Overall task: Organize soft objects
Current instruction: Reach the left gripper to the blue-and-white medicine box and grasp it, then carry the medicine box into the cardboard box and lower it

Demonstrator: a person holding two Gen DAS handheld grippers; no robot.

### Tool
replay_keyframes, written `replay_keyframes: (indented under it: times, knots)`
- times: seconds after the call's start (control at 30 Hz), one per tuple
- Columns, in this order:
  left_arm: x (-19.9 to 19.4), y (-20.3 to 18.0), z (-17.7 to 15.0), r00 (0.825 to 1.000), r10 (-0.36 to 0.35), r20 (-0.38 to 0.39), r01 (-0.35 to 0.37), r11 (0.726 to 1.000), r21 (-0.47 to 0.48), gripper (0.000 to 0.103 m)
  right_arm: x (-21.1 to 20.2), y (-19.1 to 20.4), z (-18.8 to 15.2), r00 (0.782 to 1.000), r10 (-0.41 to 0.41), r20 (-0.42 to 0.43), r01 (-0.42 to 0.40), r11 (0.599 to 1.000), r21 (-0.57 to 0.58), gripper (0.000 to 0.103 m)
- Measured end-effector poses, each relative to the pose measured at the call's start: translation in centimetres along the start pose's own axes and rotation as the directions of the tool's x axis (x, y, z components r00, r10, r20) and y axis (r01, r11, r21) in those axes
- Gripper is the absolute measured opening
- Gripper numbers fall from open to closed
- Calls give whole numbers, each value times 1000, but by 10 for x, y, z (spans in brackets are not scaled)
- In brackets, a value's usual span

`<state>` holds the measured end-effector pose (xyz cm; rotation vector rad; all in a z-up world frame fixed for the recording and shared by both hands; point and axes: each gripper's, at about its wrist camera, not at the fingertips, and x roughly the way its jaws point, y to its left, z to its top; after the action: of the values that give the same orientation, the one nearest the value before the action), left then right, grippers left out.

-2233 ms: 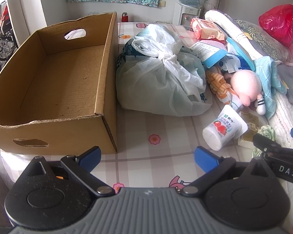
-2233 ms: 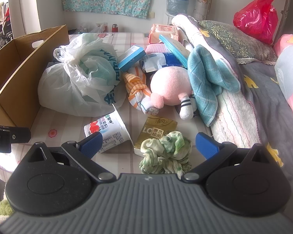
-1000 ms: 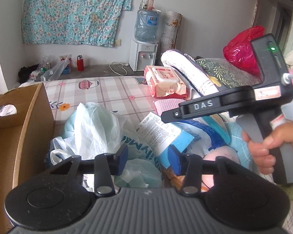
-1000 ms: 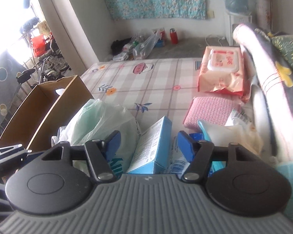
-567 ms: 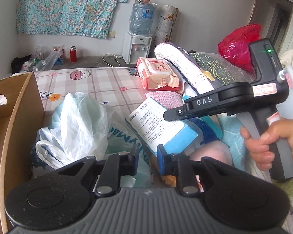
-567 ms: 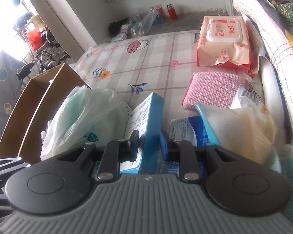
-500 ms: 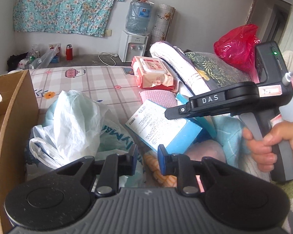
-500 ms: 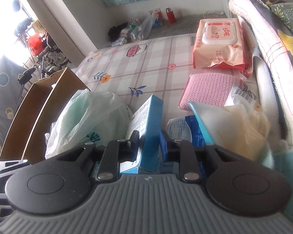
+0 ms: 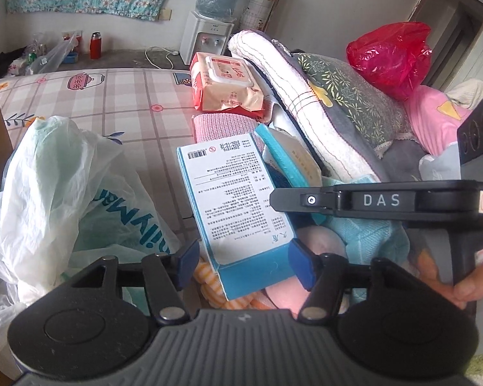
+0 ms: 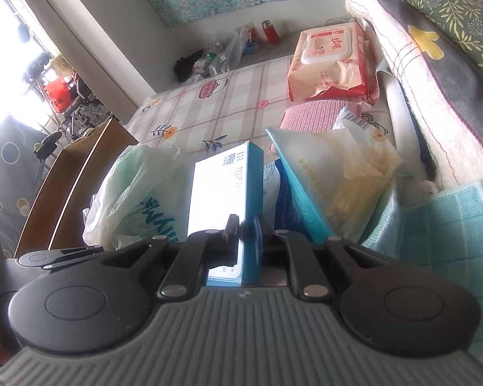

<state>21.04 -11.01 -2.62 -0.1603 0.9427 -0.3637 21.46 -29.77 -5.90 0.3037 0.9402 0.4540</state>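
Note:
A blue and white printed box (image 9: 235, 199) lies on the pile of soft things on the bed. My right gripper (image 10: 246, 225) is shut on the box's (image 10: 222, 186) thin blue side near its close end. My left gripper (image 9: 244, 262) straddles the same end with the jaws opening; its blue pads flank the box without squeezing it. Under the box show a pink plush toy (image 9: 318, 241) and an orange striped toy (image 9: 209, 276). A tied white plastic bag (image 9: 64, 186) lies to the left. The right gripper's black body (image 9: 380, 199) crosses the left wrist view, held by a hand.
Cardboard box (image 10: 74, 177) stands at the far left. Wet wipes pack (image 9: 225, 87), pink knitted cloth (image 9: 222, 125), teal packet (image 10: 322, 177) and teal towel (image 10: 444, 225) crowd the right. Rolled blanket (image 9: 289, 80), pillow and red bag (image 9: 389, 54) lie behind. Checked sheet (image 9: 128, 96) shows beyond.
The right jaws have closed fully onto the blue box's side. The left jaws, nearly closed half a second ago, now stand apart around the box's end. Both grippers have dipped closer to the pile.

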Motion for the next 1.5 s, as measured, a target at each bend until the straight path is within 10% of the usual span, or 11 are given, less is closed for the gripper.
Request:
replay_keyframes:
  times: [0.53, 0.93, 1.5]
  knots:
    - [23, 4, 10, 999, 36, -7, -36, 999, -28, 61, 22, -12, 4, 998, 32, -46, -26, 994, 109, 12]
    - [-52, 1, 4, 992, 23, 122, -23, 1000, 1, 61, -12, 18, -2, 997, 83, 4, -82, 987, 134, 19]
    - [-204, 145, -3, 903, 300, 307, -267, 953, -145, 62, 24, 221, 36, 949, 315, 10, -315, 948, -46, 19]
